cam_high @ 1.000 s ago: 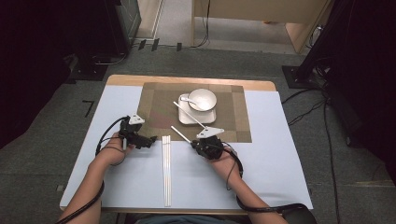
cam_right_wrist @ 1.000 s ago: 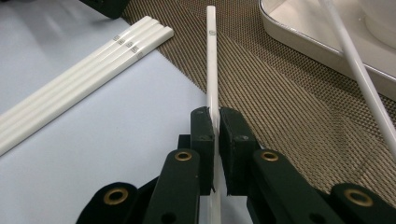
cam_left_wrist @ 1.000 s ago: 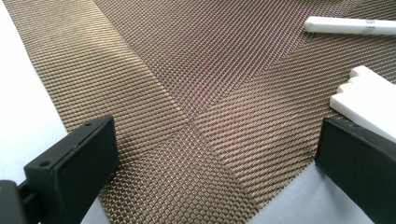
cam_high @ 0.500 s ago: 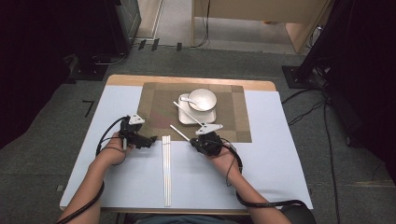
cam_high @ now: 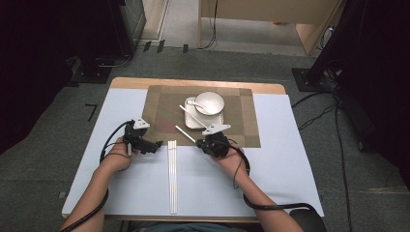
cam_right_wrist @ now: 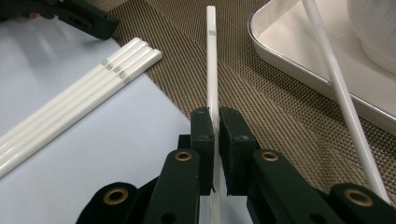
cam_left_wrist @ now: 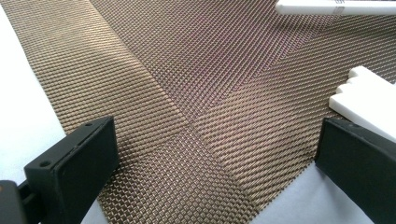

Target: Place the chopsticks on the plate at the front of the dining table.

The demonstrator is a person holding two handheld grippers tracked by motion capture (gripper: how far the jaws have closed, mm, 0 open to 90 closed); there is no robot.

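Note:
My right gripper point(cam_high: 199, 142) point(cam_right_wrist: 216, 126) is shut on a thin white chopstick point(cam_high: 185, 134) point(cam_right_wrist: 211, 65), which points out over the brown woven placemat point(cam_high: 164, 104) point(cam_right_wrist: 187, 70). To its left, several white chopsticks point(cam_high: 172, 176) point(cam_right_wrist: 74, 107) lie side by side on the white tabletop, their far ends at the mat's edge. My left gripper point(cam_high: 155, 145) point(cam_left_wrist: 215, 158) stands open just left of those ends, low over the mat's corner point(cam_left_wrist: 187, 84), with nothing between its jaws. The chopstick ends point(cam_left_wrist: 369, 93) show by its right jaw.
A white square tray point(cam_high: 192, 122) point(cam_right_wrist: 289, 60) sits on the mat with a white bowl point(cam_high: 210, 102) point(cam_right_wrist: 373, 28) and a spoon point(cam_high: 193, 103) on it. Another chopstick point(cam_high: 193, 116) point(cam_right_wrist: 336, 88) rests across the tray's near rim. The table edge point(cam_high: 193, 83) lies beyond.
My right gripper has edged slightly away from the person toward the tray, chopstick still in its jaws. The left gripper has stayed where it was.

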